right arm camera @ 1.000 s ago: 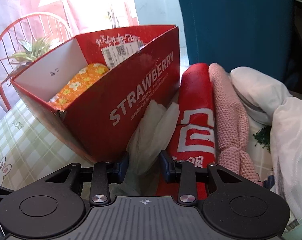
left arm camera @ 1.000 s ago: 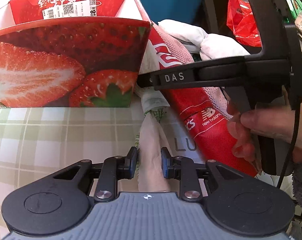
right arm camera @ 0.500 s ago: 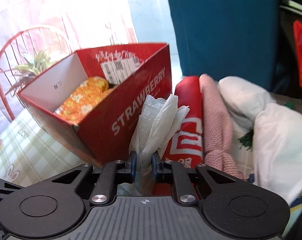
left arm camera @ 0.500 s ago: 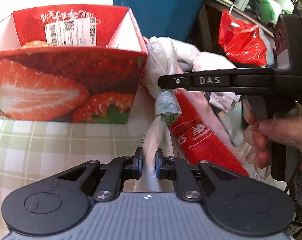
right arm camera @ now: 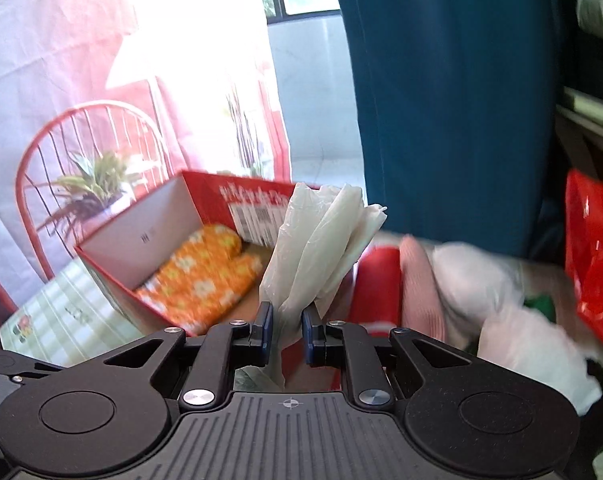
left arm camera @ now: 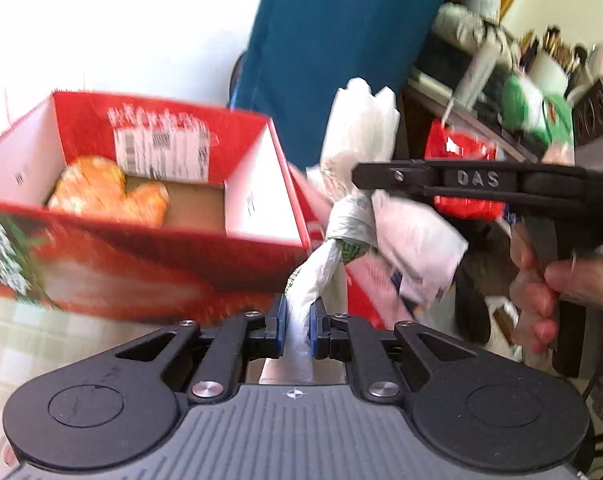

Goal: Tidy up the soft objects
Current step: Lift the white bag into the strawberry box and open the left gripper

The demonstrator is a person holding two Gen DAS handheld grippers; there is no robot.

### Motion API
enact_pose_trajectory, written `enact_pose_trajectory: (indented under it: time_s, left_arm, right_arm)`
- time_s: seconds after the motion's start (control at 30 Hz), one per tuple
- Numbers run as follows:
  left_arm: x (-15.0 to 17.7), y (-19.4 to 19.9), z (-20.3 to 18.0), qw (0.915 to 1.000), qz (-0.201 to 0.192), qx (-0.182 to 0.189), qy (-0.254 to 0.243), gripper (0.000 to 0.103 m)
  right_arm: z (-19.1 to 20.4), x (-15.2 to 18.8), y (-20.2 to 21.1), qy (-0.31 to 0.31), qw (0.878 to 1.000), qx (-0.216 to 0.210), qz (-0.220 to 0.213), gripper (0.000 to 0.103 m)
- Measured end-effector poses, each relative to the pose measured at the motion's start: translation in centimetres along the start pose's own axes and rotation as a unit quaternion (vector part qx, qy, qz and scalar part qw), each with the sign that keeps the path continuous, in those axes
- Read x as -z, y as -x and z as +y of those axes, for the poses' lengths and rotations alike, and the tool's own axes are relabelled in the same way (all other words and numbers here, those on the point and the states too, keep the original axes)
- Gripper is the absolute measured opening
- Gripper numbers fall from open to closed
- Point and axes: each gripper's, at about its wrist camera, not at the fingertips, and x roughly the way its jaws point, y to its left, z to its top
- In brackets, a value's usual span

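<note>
A knotted white plastic bag [left arm camera: 343,236] hangs in the air between both grippers, beside the red strawberry box [left arm camera: 149,264]. My left gripper [left arm camera: 298,322] is shut on the bag's lower end. My right gripper [right arm camera: 287,330] is shut on its upper end [right arm camera: 321,248], and its fingers [left arm camera: 397,178] show side-on in the left wrist view. An orange flowered mitt [right arm camera: 199,278] lies inside the box [right arm camera: 141,240]; it also shows in the left wrist view [left arm camera: 109,192].
A red roll [right arm camera: 377,276], a pink knitted roll [right arm camera: 421,284] and white cloths [right arm camera: 477,280] lie right of the box. A red plastic bag [right arm camera: 593,256] hangs at the right. A blue curtain [right arm camera: 441,100] stands behind. A checked tablecloth [right arm camera: 57,304] covers the table.
Both grippers have closed on the white bag and lifted it up from the table, level with the box rim. The box interior with the mitt is now in view.
</note>
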Motion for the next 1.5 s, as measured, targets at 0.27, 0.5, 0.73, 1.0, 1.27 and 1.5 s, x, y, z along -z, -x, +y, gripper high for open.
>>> enact_pose_trajectory:
  time_s: [0.27, 0.5, 0.73, 1.0, 1.27, 1.5]
  left_arm:
    - [-3.5, 2.3, 3.3, 0.9985, -0.051, -0.013, 0.015, 0.012]
    - [-6.7, 3.3, 7.7, 0.9962, -0.065, -0.058, 0.009, 0.012]
    - [-10.1, 2.1, 11.6, 0.9911, -0.056, -0.117, -0.032, 0.012]
    - [-10.4, 0.3, 15.0, 0.9934, -0.029, -0.11, -0.015, 0.012]
    - [-9.8, -0.9, 16.0, 0.9952, -0.008, -0.097, -0.012, 0.012]
    - [-10.7, -1.3, 16.5, 0.9895, 0.018, -0.143, -0.006, 0.013]
  right_arm:
    - [2.6, -4.2, 0.4, 0.009, 1.0, 0.002, -0.026, 0.014]
    - [5.8, -6.3, -2.8, -0.046, 0.998, -0.003, -0.035, 0.013]
    - [8.3, -5.7, -8.8, -0.176, 0.984, 0.014, -0.022, 0.011]
    - [10.0, -3.0, -12.8, -0.228, 0.972, 0.051, 0.028, 0.0]
    - [9.3, -2.7, -13.3, -0.223, 0.972, 0.064, 0.043, 0.0]
    - [8.8, -2.5, -13.3, -0.226, 0.971, 0.059, 0.047, 0.0]
